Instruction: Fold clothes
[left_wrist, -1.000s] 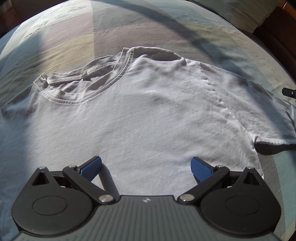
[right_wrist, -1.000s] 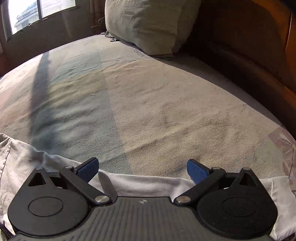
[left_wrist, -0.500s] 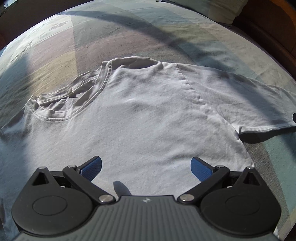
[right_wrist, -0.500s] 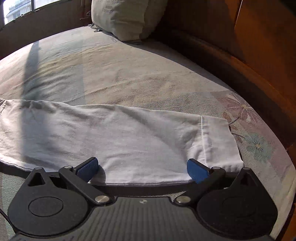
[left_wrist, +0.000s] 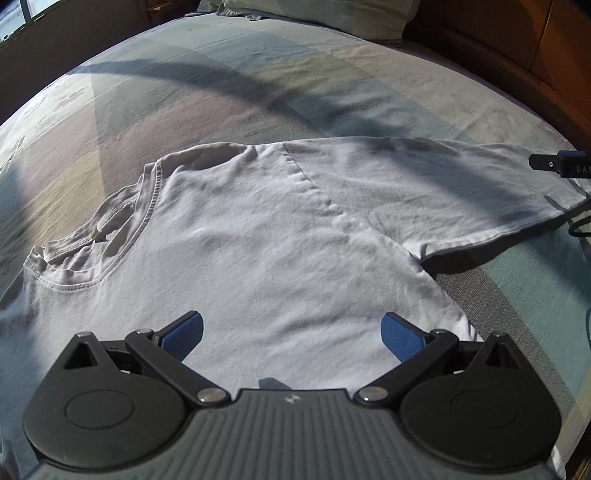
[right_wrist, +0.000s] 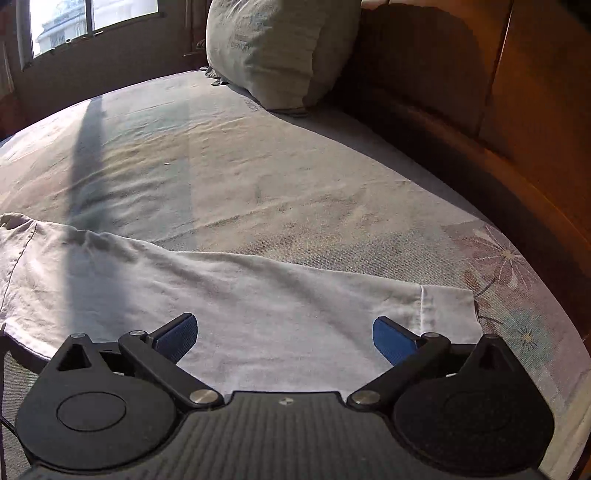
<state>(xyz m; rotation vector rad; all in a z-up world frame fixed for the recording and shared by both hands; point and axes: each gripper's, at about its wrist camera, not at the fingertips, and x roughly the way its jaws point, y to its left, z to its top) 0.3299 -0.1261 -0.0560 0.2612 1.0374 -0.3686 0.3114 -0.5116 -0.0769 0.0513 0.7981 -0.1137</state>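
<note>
A white T-shirt (left_wrist: 280, 236) lies flat on the bed, its collar (left_wrist: 110, 221) to the left and one sleeve (left_wrist: 461, 184) stretched out to the right. My left gripper (left_wrist: 291, 330) is open and empty, hovering over the shirt's chest. My right gripper (right_wrist: 284, 334) is open and empty over the outstretched sleeve (right_wrist: 258, 299), near its hemmed cuff (right_wrist: 447, 306). Part of the right gripper shows at the right edge of the left wrist view (left_wrist: 561, 164), at the sleeve's end.
The bed sheet (right_wrist: 277, 177) has pastel blocks and flower prints. A pillow (right_wrist: 280, 51) leans on the wooden headboard (right_wrist: 517, 110) at the back right. A window (right_wrist: 92, 22) is at the far left. A thin black cable (left_wrist: 580, 229) hangs by the sleeve.
Both grippers have pulled back and risen. The left view now takes in the whole sleeve. The right view went from bare sheet to the sleeve spread below it. Both stayed open.
</note>
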